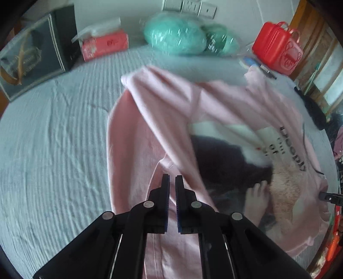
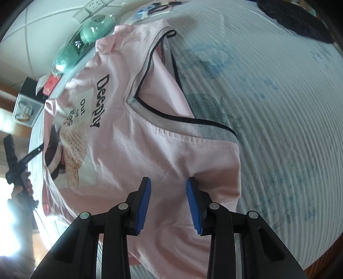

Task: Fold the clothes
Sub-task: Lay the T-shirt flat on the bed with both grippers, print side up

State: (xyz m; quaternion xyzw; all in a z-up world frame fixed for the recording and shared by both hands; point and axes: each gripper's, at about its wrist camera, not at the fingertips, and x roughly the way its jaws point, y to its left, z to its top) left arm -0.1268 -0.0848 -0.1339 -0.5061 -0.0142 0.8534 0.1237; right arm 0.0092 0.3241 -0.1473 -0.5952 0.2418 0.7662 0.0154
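A pink T-shirt with a printed picture and the word "Deeply" lies on the bed, its left side folded over towards the middle. My left gripper hovers over the folded pink cloth with its jaws nearly closed and a narrow gap between them; no cloth is visibly pinched. In the right wrist view the same T-shirt shows its grey V-neck collar. My right gripper is open just above the shoulder area near the collar, with nothing between its blue pads.
The bed has a pale ribbed sheet. At its far edge stand a dark box, a red tissue pack, a teal plastic bag and a red case. A dark garment lies beyond the collar.
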